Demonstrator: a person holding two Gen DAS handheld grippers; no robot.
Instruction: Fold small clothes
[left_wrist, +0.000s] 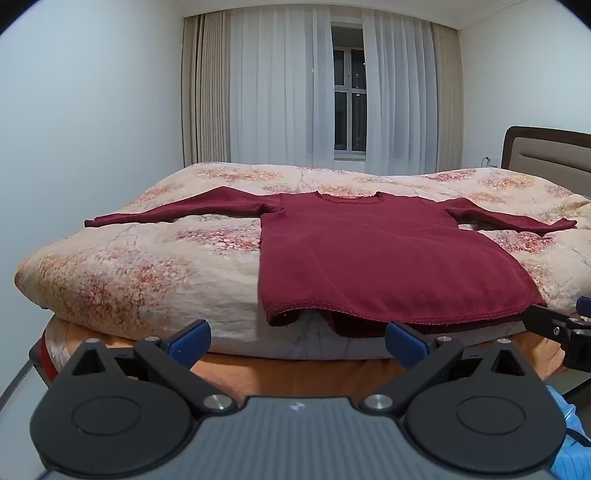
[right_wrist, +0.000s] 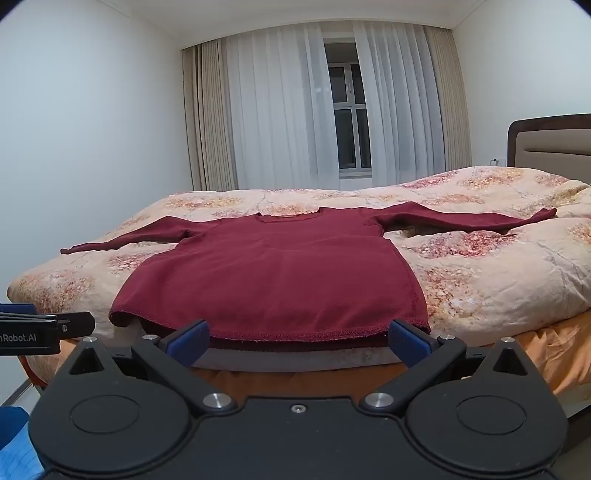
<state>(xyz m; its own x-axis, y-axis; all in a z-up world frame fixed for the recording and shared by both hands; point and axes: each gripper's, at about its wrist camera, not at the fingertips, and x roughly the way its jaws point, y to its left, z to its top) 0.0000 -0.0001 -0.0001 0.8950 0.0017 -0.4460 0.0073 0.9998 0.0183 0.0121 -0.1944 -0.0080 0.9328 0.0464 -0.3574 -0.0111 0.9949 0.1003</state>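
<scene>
A dark red long-sleeved sweater (left_wrist: 373, 254) (right_wrist: 273, 280) lies flat on the bed, both sleeves spread out to the sides, its hem hanging slightly over the near edge. My left gripper (left_wrist: 297, 341) is open just short of the hem's left part, nothing between its blue pads. My right gripper (right_wrist: 297, 341) is open in front of the hem's right half, also holding nothing. Each gripper shows at the edge of the other's view: the right gripper (left_wrist: 554, 325), the left gripper (right_wrist: 55, 326).
A floral quilt (left_wrist: 147, 266) (right_wrist: 498, 273) covers the bed over an orange sheet (right_wrist: 554, 354). A padded headboard (left_wrist: 550, 151) stands at the right. White walls, curtains (left_wrist: 280, 92) and a window are behind. Blue sleeves (left_wrist: 569, 446) show at the frame corners.
</scene>
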